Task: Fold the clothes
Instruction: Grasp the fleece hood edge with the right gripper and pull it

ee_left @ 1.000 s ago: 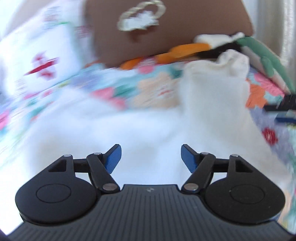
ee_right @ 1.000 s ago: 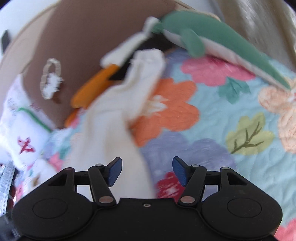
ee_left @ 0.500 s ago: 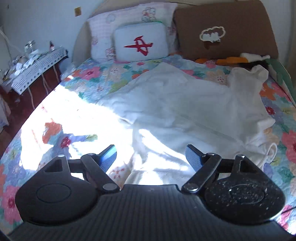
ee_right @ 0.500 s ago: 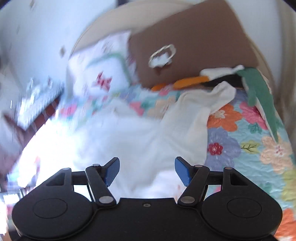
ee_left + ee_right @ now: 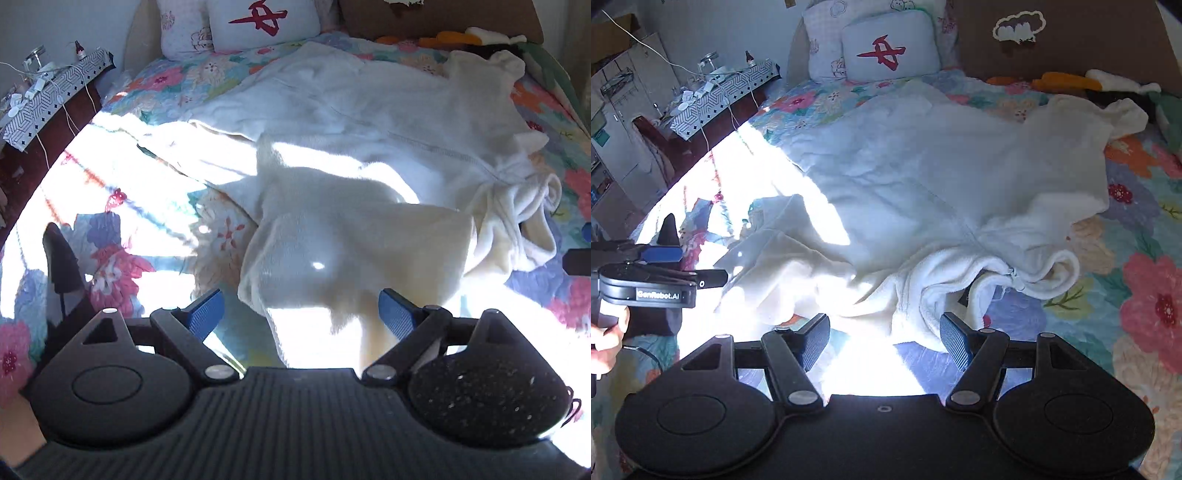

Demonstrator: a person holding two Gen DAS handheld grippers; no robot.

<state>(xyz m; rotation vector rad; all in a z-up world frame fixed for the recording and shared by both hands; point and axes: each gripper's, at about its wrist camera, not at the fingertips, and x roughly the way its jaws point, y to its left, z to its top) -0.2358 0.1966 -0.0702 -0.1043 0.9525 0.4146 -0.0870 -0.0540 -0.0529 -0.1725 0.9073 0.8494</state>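
Left wrist view: white fleece garment (image 5: 351,122) spread across the floral bedspread (image 5: 110,258), crumpled at the near end, one sleeve (image 5: 332,251) lying folded over toward the camera, half in hard sunlight. Zipper seam (image 5: 443,151) runs along the body. Left gripper (image 5: 301,314) hovers above the near sleeve edge, jaws wide apart, just been opening further, nothing between the pads, cloth only seen past them. Blue pads (image 5: 205,314) clear of the fabric.

Right wrist view: same garment (image 5: 942,166) reaches from near the pillows down to a bunched hem or collar end (image 5: 997,273) just ahead of the right gripper (image 5: 884,338). Right gripper jaws apart, empty, no cloth pinched. Left gripper (image 5: 661,258) shows at the left edge, held by a hand (image 5: 605,339), beside the sunlit sleeve.

Around: pillow with red mark (image 5: 890,48) and brown cushion (image 5: 1071,44) at the headboard, orange-and-white plush toy (image 5: 1071,79) beyond the garment, cluttered side table (image 5: 720,92) with cables left of the bed.
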